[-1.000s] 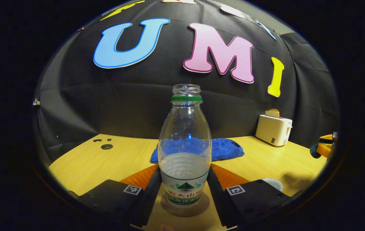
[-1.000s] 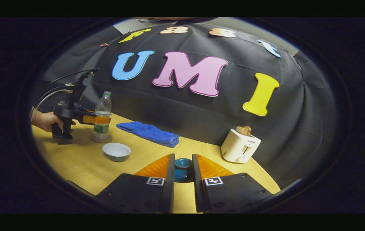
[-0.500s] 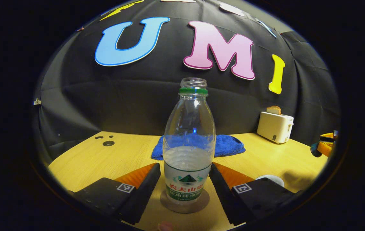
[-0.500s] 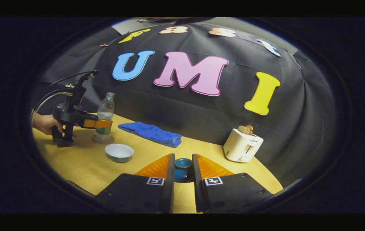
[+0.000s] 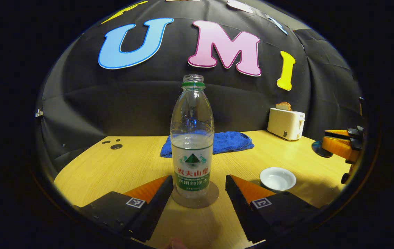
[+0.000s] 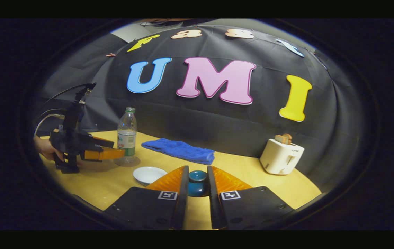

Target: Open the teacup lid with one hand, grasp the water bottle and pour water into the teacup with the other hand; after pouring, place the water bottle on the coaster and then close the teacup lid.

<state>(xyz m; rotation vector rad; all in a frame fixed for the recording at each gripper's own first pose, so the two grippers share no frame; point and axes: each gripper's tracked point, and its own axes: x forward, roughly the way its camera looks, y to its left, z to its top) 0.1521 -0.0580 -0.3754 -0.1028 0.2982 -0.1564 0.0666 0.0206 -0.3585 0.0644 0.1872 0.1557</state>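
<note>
clear plastic water bottle (image 5: 192, 138) stands upright on the round coaster (image 5: 195, 198) on the counter (image 5: 114, 169). left hand-held gripper (image 5: 199, 188) sits just short of it, fingers spread wide and off the bottle. right hand-held gripper (image 6: 197, 183) is clamped on the blue teacup lid (image 6: 197, 176). white teacup (image 5: 277, 178) sits open nearby.

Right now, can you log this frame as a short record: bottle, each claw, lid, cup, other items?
water bottle: upright on coaster, uncapped, part full
left claw: open, fingers clear of the bottle
right claw: shut on teal lid, held off the table
teacup: white, uncovered, beside the bottle
other items: blue cloth, toaster holding bread
table: light wood
</note>
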